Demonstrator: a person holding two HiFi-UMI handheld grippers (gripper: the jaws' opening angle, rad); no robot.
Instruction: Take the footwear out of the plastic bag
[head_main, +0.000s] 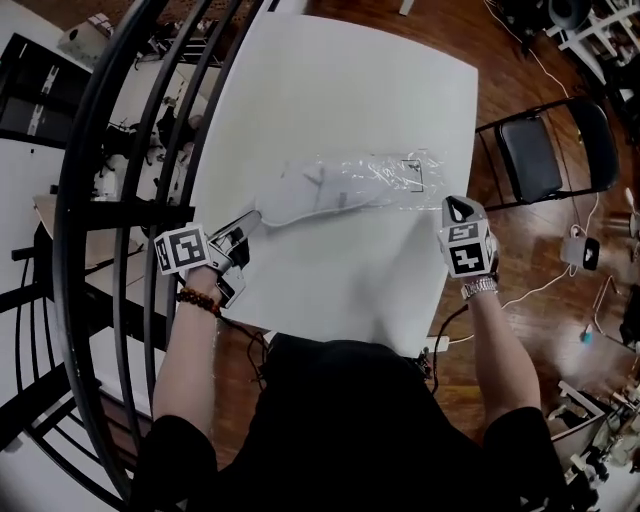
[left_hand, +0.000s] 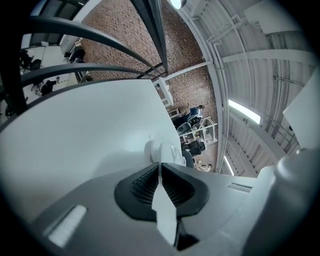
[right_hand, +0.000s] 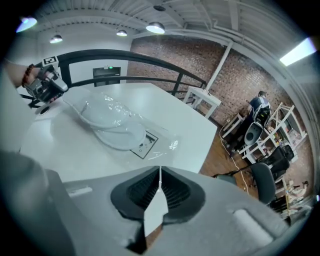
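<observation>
Your left gripper (left_hand: 160, 166) jaws clamp the floppy slipper (head_main: 305, 192) heel | right gripper (right_hand: 160, 174) jaws together, empty | pinch the slick plastic bag (head_main: 418, 168)

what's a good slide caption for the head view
left tool and right tool at opposite ends of a plastic bag holding white footwear, on a table
</observation>
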